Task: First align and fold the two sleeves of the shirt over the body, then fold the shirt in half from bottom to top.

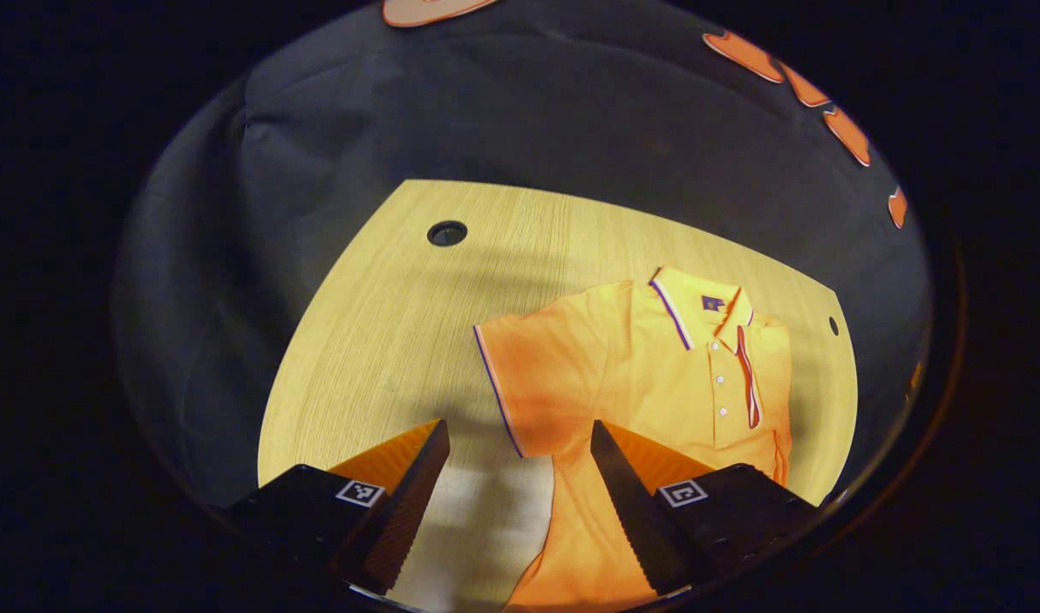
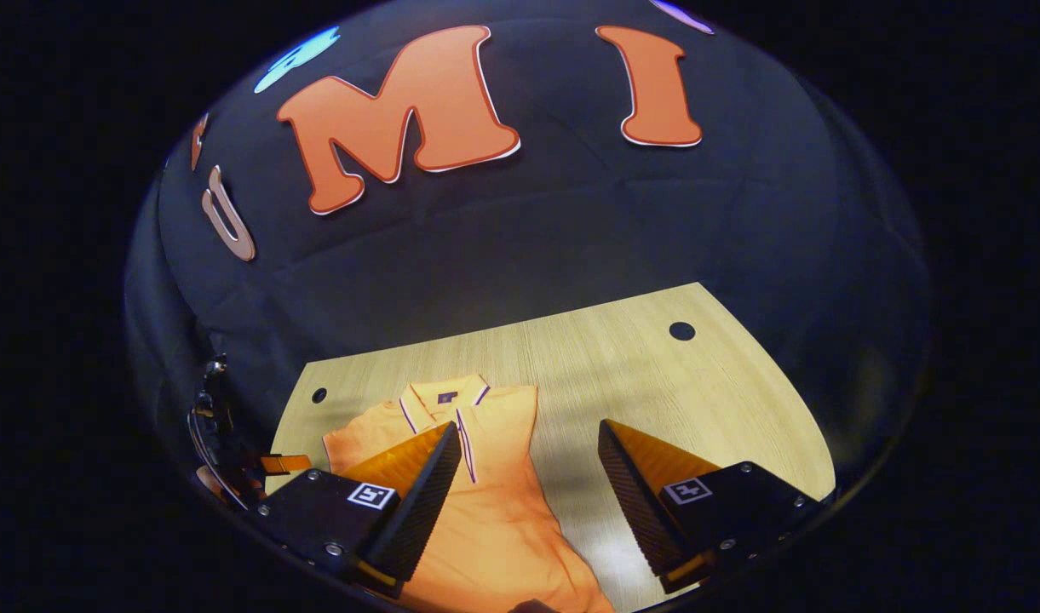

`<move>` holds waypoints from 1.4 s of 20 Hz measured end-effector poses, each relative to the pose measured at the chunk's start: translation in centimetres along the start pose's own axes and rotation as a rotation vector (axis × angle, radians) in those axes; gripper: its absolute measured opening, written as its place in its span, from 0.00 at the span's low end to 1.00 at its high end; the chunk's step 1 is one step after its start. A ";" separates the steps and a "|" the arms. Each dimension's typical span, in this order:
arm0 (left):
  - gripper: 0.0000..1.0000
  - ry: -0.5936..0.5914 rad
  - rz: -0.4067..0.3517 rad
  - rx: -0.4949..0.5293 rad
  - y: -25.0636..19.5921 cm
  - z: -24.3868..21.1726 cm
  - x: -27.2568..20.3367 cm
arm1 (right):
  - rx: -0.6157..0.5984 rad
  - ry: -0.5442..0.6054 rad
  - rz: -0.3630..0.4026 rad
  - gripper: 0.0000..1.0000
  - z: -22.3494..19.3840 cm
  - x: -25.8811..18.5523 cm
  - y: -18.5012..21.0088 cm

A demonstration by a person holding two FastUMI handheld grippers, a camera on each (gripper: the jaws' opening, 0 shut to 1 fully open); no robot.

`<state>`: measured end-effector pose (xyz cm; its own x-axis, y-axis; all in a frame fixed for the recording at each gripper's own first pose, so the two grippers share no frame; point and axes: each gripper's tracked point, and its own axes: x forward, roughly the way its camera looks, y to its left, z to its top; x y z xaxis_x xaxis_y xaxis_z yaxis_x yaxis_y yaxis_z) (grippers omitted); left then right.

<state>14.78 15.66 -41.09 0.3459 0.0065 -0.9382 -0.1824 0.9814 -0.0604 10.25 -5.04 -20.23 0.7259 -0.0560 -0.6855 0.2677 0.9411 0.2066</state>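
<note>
Left gripper [image 1: 520, 443] open, empty; unfolded sleeve [image 1: 541, 383] just beyond, mid-frame. Right gripper [image 2: 528, 443] open, empty, shirt [image 2: 477, 494] lower-left.

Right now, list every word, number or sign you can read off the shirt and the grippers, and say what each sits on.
On the shirt, the collar tag: too small to read.
On the left gripper, square markers: coded patterns, no words.
On the right gripper: the same.
</note>
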 end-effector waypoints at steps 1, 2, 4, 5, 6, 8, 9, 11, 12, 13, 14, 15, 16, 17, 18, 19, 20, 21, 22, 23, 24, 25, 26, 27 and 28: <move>1.00 0.049 -0.007 -0.013 0.0 -0.4 0.9 | 0.006 -0.008 -0.008 0.99 -0.1 -0.5 -0.1; 0.99 0.072 -0.026 -0.029 -0.2 -0.1 1.5 | 0.013 -0.015 -0.023 0.98 -0.3 -0.9 -0.5; 0.98 0.117 -0.059 -0.054 -0.9 0.3 2.9 | 0.025 -0.020 -0.040 0.99 -0.7 -1.8 -0.8; 0.98 0.147 -0.070 -0.062 -1.1 0.4 3.7 | 0.027 -0.018 -0.048 0.99 -1.0 -2.1 -0.9; 0.98 0.174 -0.067 -0.056 -1.0 0.4 4.4 | 0.027 -0.021 -0.055 0.99 -1.3 -2.4 -1.0; 0.98 0.208 -0.057 -0.037 -0.7 0.5 5.9 | 0.020 -0.027 -0.067 0.98 -1.9 -3.2 -1.3; 0.98 0.235 -0.056 -0.028 -0.7 0.2 6.4 | 0.016 -0.029 -0.076 0.99 -2.2 -3.6 -1.5; 0.98 0.261 -0.059 -0.007 -0.6 -0.1 7.4 | 0.019 -0.037 -0.088 0.99 -2.8 -4.3 -2.0; 0.98 0.264 -0.064 -0.003 -0.9 -0.1 8.0 | 0.025 -0.044 -0.087 0.99 -3.0 -4.6 -2.0; 0.98 0.286 -0.077 -0.002 -1.1 -0.4 8.0 | 0.034 -0.050 -0.089 0.99 -3.3 -4.9 -2.2; 0.98 0.285 -0.084 -0.013 -1.4 -0.2 8.5 | 0.041 -0.058 -0.087 0.99 -3.4 -5.1 -2.2; 0.97 0.295 -0.085 -0.019 -1.4 -0.4 8.7 | 0.045 -0.063 -0.087 0.99 -3.6 -5.3 -2.5; 0.97 0.307 -0.073 -0.023 -1.3 -0.4 8.8 | 0.046 -0.065 -0.090 0.99 -3.8 -5.4 -2.9; 0.96 0.303 -0.057 -0.028 -1.3 0.0 9.2 | 0.047 -0.063 -0.092 0.99 -4.0 -5.3 -3.3; 0.94 0.302 -0.050 -0.048 -1.5 0.3 9.2 | 0.048 -0.063 -0.093 0.99 -4.2 -5.2 -3.8; 0.96 0.316 -0.035 -0.071 -1.6 0.4 9.2 | 0.051 -0.057 -0.090 0.99 -4.3 -5.2 -4.2; 0.97 0.323 -0.018 -0.087 -1.5 0.4 9.4 | 0.056 -0.054 -0.086 0.99 -4.4 -5.0 -4.5; 0.97 0.325 0.007 -0.110 -1.2 0.6 9.6 | 0.061 -0.052 -0.079 0.99 -4.4 -4.6 -4.8; 0.96 0.325 0.040 -0.134 -1.0 0.5 9.9 | 0.063 -0.049 -0.077 0.99 -4.5 -4.4 -5.2; 0.92 0.324 0.081 -0.148 -0.5 0.7 10.0 | 0.063 -0.046 -0.068 0.99 -4.6 -4.1 -5.4; 0.78 0.328 0.128 -0.161 0.1 0.4 10.0 | 0.066 -0.039 -0.064 0.99 -4.7 -3.8 -5.9; 0.72 0.326 0.136 -0.169 0.1 0.5 10.0 | 0.068 -0.035 -0.055 0.99 -4.7 -3.5 -6.0; 0.63 0.333 0.133 -0.159 0.0 0.4 10.0 | 0.071 -0.032 -0.053 0.99 -4.7 -3.4 -6.3; 0.63 0.337 0.131 -0.147 -0.1 0.3 9.9 | 0.072 -0.028 -0.045 0.99 -4.7 -3.2 -6.5; 0.63 0.303 0.123 -0.156 -0.2 1.0 10.6 | 0.073 -0.023 -0.044 0.99 -4.8 -3.0 -6.7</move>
<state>19.43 15.76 -50.72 0.0285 0.0431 -0.9987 -0.3519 0.9356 0.0303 3.21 -9.57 -22.94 0.7267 -0.1048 -0.6789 0.3440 0.9109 0.2277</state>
